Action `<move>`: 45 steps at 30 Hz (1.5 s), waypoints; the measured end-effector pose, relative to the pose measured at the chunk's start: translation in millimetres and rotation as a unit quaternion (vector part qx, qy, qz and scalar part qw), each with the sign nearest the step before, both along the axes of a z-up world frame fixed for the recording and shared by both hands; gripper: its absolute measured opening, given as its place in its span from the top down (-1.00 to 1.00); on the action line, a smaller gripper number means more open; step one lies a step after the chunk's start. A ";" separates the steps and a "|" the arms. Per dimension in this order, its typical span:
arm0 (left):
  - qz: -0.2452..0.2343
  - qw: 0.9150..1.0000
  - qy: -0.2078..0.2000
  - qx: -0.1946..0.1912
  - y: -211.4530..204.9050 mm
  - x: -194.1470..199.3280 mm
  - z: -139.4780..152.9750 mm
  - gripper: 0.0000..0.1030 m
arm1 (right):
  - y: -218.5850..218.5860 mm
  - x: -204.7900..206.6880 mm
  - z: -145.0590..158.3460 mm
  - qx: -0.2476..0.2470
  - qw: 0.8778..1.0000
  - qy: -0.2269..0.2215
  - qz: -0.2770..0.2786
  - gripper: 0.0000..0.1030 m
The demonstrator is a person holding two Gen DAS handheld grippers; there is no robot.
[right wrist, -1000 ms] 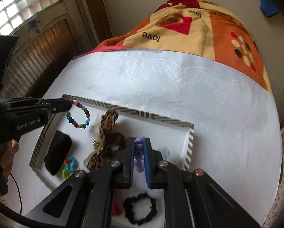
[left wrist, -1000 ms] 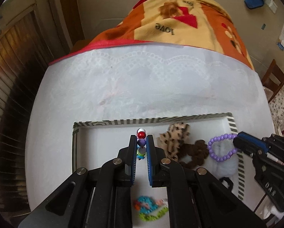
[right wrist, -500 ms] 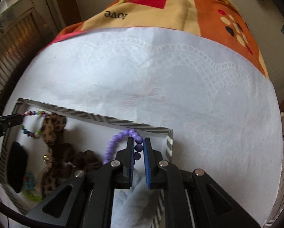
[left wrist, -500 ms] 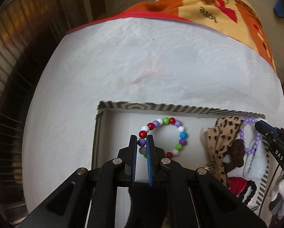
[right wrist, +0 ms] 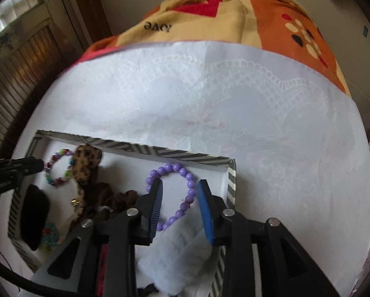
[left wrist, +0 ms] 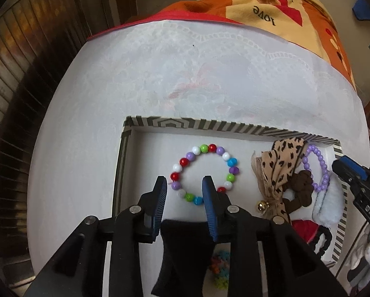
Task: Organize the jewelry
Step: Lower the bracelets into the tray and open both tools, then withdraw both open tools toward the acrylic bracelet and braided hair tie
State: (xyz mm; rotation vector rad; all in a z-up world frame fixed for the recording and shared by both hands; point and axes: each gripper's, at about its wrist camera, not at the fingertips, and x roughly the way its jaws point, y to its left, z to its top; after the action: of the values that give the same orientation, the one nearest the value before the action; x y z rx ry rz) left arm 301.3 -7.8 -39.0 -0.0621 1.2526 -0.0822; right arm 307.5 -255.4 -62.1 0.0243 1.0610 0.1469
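A striped-rim tray (left wrist: pixel 160 122) (right wrist: pixel 160 149) lies on the white tablecloth. A multicoloured bead bracelet (left wrist: pixel 230 162) (right wrist: pixel 51 164) lies flat at the tray's left. My left gripper (left wrist: pixel 185 182) is open just above its near side, holding nothing. A purple bead bracelet (right wrist: pixel 188 182) (left wrist: pixel 321 163) lies at the tray's right, partly on a pale fluffy item (right wrist: pixel 177 252). My right gripper (right wrist: pixel 180 185) is open over it, empty.
The tray also holds a leopard-print bow (left wrist: pixel 281 160) (right wrist: pixel 86 159), a brown scrunchie (left wrist: pixel 302 185), a black pouch (right wrist: pixel 34 212), a black scrunchie (left wrist: pixel 321 240) and small bright hair ties (left wrist: pixel 219 272). An orange blanket (left wrist: pixel 271 0) covers the far side.
Both grippers opened and let go of their bracelets. The multicoloured bracelet now lies at the tray's left, the purple one at its right.
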 end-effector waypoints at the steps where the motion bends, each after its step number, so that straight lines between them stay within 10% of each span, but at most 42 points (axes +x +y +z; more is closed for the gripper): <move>1: 0.001 1.000 0.001 -0.001 -0.1 -3.2 1.4 0.61 | 0.4 -5.0 3.3 0.003 1.000 -0.003 0.000 0.24; 45: -0.010 0.998 -0.061 0.025 -31.4 -213.6 53.8 0.61 | 20.9 -216.8 46.5 0.044 0.999 -0.006 -0.006 -0.12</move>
State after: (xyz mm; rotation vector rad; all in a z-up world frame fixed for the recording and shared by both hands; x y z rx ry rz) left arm 87.7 -39.2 14.8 -0.0013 1.1337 -0.0698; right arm 90.6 -234.5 -15.5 0.1088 1.0411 0.1822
